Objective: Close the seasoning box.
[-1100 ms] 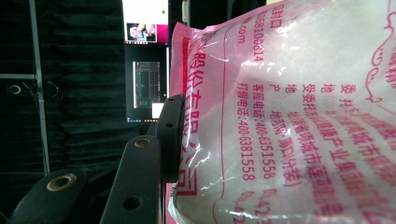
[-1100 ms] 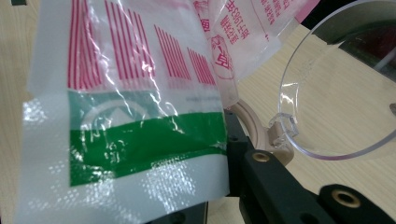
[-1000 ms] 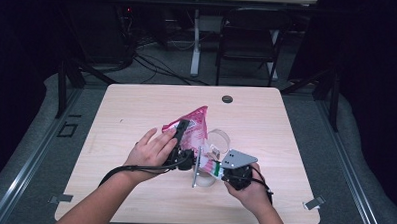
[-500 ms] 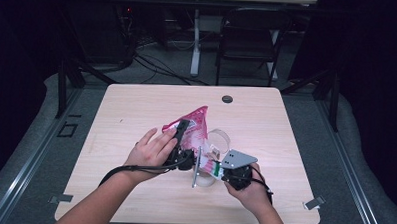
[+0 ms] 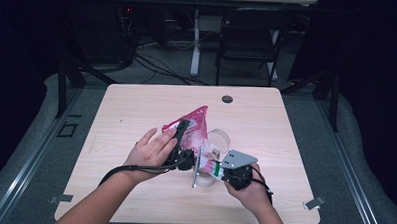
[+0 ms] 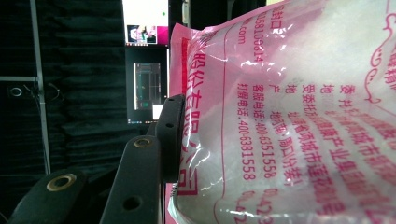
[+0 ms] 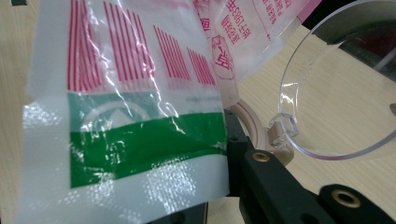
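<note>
Two grippers share one pink bag [image 5: 193,126] at the table's [image 5: 286,125] middle: left gripper [image 5: 182,129] clamps its far end, right gripper [image 5: 207,168] pinches its near corner, tilting it toward the clear cup [image 5: 218,141].

Pink bag [image 6: 289,116], beside left gripper [image 6: 170,140] jaw: "400-6351558" twice in pink print; Chinese characters alongside, not legible.

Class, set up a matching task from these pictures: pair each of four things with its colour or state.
Things:
1. bag
2. cup
3. table
4. right gripper

Descriptions:
a. clear plastic
b. pale wood
c. pink with red print
d. shut on a white and green packet edge

Pairs: 1-c, 2-a, 3-b, 4-d
</note>
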